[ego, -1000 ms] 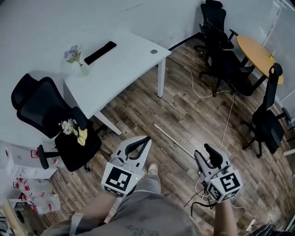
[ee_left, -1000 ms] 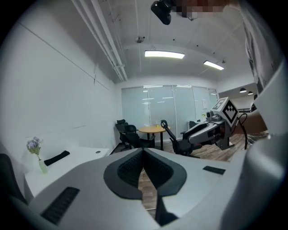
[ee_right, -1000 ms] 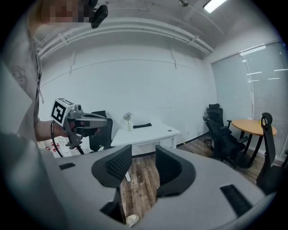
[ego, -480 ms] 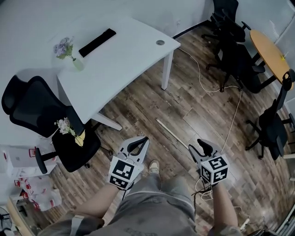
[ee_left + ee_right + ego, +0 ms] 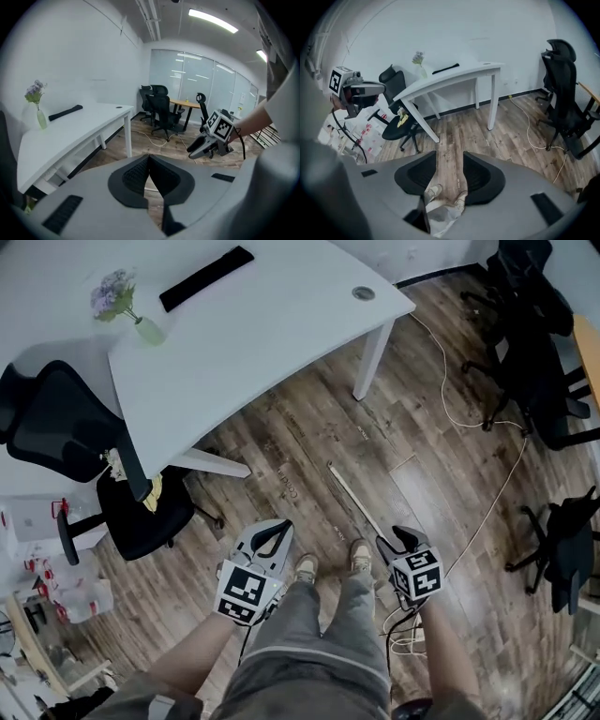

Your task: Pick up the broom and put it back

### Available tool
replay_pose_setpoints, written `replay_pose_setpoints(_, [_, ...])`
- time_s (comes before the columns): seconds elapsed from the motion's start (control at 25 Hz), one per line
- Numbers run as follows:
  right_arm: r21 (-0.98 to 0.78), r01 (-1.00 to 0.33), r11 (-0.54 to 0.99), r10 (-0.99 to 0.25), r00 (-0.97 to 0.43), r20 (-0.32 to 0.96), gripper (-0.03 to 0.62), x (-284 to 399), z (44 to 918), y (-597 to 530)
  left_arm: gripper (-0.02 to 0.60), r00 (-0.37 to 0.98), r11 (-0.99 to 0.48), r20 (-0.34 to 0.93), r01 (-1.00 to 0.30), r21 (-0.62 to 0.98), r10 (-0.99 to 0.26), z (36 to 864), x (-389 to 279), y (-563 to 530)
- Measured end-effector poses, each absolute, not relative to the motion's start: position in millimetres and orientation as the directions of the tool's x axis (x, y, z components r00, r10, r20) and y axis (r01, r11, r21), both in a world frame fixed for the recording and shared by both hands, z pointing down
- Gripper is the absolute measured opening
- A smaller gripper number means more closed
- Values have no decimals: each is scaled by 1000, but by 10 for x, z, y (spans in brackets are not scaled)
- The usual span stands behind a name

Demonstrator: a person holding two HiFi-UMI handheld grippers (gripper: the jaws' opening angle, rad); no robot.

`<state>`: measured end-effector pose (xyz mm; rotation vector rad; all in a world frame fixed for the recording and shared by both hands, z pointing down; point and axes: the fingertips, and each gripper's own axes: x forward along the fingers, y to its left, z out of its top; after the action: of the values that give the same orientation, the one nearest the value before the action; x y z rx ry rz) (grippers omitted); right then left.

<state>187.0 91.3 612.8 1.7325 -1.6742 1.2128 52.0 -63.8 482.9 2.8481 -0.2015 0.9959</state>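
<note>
Holding right tool (image 5: 397,538) spread, jaws just opened and empty, at the near end of the broom (image 5: 354,495) lying on the floor (image 5: 281,442), likely for straddling its handle. Carrying left tool (image 5: 277,529) clenched on nothing, apparently spare.

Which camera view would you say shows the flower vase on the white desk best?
The left gripper view: the flower vase stands side-on, whole, against the wall. The head view sees it from above; the right gripper view shows it small and distant.
</note>
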Motion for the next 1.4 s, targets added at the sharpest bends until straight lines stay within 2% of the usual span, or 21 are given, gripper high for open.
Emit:
replay_pose_setpoints(0.2, [-283,-953,-111,-493,-194,848,198,2100,7023,781,18,733,-968,667,-242,70,-135,5541,663,-716])
replay_pose_setpoints(0.48, [-308,-951,6,-367,-288,885,196,2141,8480,676,18,721,-964,689,-230,134,-76,6701,799,-683])
replay_pose_setpoints(0.8, [-253,-957,144,-270,-284,920,196,2053,9884,693,18,644,-958,763,-252,134,-63,8167,628,-638])
replay_pose_setpoints(1.4, [-188,-980,65,-221,-198,955,189,2185,12177,982,18,566,-940,824,-299,166,-35,10407,166,-719])
